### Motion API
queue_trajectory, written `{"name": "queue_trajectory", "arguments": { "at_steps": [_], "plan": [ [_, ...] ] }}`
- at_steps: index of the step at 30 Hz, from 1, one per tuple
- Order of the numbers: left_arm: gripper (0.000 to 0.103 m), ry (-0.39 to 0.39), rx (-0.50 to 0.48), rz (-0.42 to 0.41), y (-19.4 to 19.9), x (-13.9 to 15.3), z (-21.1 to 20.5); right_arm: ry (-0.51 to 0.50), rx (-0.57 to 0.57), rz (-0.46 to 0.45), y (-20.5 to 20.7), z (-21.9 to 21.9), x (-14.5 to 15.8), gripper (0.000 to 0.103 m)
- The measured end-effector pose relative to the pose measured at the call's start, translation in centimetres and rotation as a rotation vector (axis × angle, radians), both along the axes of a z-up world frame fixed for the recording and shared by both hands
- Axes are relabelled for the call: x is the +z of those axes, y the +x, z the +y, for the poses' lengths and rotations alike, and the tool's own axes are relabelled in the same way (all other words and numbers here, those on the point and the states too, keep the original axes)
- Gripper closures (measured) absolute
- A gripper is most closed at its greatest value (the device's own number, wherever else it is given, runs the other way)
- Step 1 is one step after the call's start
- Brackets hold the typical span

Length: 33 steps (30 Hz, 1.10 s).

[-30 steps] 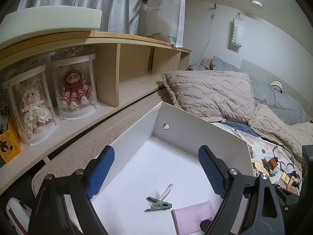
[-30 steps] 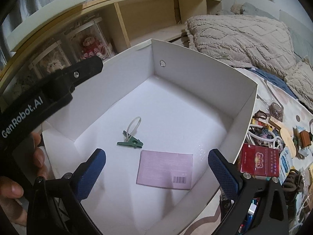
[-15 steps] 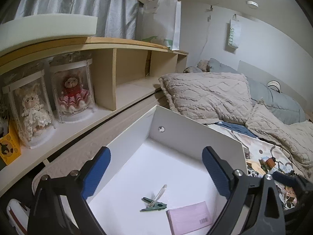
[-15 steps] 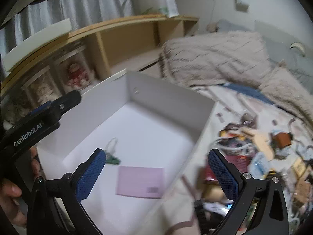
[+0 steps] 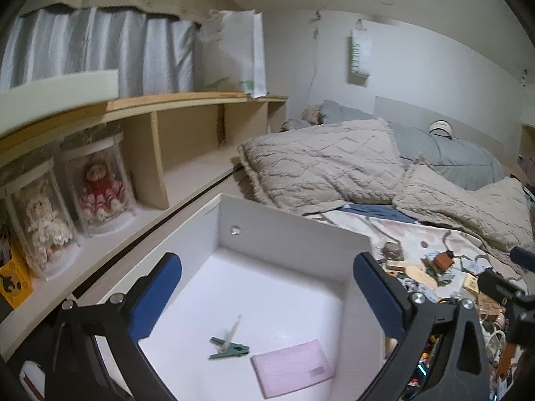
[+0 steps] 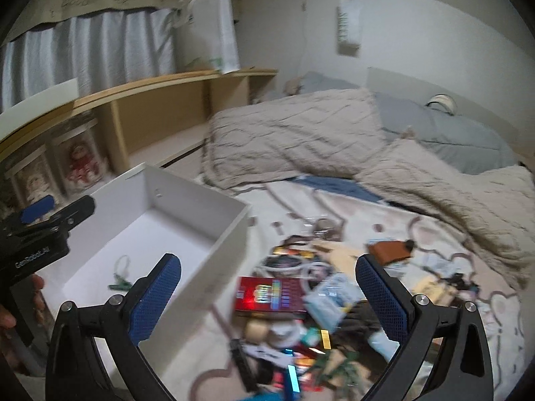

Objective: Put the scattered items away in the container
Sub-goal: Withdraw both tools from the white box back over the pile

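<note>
Box: the white box (image 5: 294,244) is set on the bed, left of the clutter; a green clip (image 5: 230,351) and a pink card (image 5: 292,366) are seen inside.
Left gripper (image 5: 267,295): held over the box, jaws opening, nothing between them.
Right gripper (image 6: 267,295): jaws apart, empty, aimed at the pile.
Next grab: the red packet (image 6: 271,295) is best taken across its narrow sides.
Writing: "GenRobot.AI", blurred, is made out on the left gripper.

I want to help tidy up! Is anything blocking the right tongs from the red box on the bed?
Nothing visible is. The right tongs are open and empty over the flat red rectangular box, which lies uncovered on top of the pile beside the white cardboard container.
</note>
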<state>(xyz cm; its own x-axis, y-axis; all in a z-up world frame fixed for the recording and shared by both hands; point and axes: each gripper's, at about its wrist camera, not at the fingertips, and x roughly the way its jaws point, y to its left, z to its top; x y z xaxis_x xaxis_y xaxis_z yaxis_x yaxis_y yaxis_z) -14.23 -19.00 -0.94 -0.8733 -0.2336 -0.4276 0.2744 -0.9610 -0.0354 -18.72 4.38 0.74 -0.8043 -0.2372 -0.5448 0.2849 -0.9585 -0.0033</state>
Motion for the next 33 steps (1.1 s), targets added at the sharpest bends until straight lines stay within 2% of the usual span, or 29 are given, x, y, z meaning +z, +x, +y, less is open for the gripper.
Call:
{"name": "queue_trajectory", "arguments": {
  "at_steps": [12,15,26,33],
  "plan": [
    [0.0,-0.031,-0.12,0.031,1.7,1.2,5.5,0.011,-0.177,0.065,4.0,9.3,1.8,0.0],
    [0.0,-0.028,-0.163,0.018,2.2,0.7,7.1,0.016,-0.214,0.065,5.3,11.3,1.6,0.0],
    [0.0,-0.102,-0.305,-0.034,4.9,-2.5,14.0,0.027,-0.323,0.052,10.3,16.7,0.3,0.0],
    [0.0,-0.081,-0.341,-0.055,6.5,-3.8,15.7,0.016,-0.376,0.041,13.2,19.1,-0.8,0.0]
  ]
}}
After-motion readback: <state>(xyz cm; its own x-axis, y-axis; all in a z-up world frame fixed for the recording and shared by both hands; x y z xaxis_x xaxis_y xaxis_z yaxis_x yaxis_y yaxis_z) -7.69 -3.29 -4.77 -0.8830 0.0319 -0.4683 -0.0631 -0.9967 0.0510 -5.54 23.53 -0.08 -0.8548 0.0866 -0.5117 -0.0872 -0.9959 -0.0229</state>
